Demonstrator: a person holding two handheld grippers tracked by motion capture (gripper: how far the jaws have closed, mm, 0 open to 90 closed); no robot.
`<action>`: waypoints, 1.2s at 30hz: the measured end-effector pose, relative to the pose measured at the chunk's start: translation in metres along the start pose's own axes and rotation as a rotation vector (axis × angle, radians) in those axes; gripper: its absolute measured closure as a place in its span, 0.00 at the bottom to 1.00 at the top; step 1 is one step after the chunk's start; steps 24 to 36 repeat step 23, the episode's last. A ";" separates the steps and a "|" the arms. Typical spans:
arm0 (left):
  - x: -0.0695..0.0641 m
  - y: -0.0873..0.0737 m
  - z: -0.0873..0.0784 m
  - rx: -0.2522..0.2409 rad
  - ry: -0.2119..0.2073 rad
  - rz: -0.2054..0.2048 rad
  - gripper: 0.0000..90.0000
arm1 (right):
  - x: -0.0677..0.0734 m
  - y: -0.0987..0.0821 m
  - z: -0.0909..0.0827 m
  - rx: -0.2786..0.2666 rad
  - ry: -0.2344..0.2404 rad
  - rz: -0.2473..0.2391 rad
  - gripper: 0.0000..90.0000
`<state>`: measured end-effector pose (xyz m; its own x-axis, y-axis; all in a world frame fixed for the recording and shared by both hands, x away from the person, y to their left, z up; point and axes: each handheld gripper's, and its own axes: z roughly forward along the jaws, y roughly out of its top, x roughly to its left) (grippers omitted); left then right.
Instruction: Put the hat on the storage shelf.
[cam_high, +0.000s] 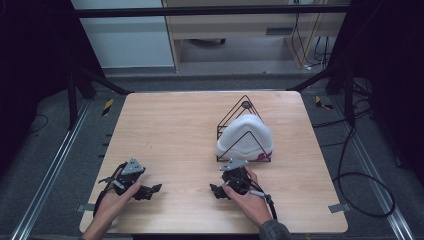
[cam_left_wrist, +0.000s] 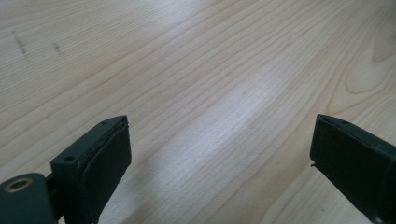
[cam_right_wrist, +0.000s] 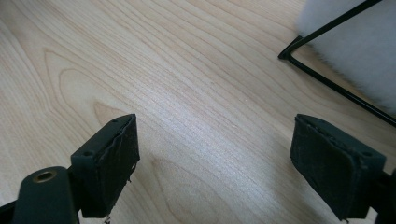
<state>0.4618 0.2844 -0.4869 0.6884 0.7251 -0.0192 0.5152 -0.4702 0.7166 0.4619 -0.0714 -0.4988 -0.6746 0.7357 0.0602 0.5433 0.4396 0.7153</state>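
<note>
A white fluffy slipper (cam_high: 245, 136) sits inside a black wire rack (cam_high: 243, 106) toward the far right of the wooden table (cam_high: 175, 125), with a bit of pink showing at its lower right edge. The right gripper (cam_high: 216, 191) rests on the table just in front of the rack, its jaws spread wide and holding nothing; in the right gripper view the rack's corner (cam_right_wrist: 299, 46) and the slipper's fuzz (cam_right_wrist: 355, 51) lie just beyond them. The left gripper (cam_high: 152, 190) lies well apart to the left, jaws likewise spread over bare wood. Judging from this, the slipper is either already stowed or not yet picked up; nothing is being handled. No brand, label or writing can be read anywhere
</note>
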 end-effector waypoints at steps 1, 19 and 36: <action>0.001 -0.001 0.001 -0.002 0.001 -0.008 0.05 | 0.001 0.000 0.002 0.003 -0.006 -0.001 0.17; 0.015 -0.017 0.013 0.000 0.095 -0.028 0.03 | 0.005 -0.005 0.014 -0.045 -0.078 -0.021 0.15; 0.015 -0.016 0.014 0.004 0.093 -0.030 0.01 | 0.007 -0.006 0.013 -0.047 -0.086 -0.008 0.15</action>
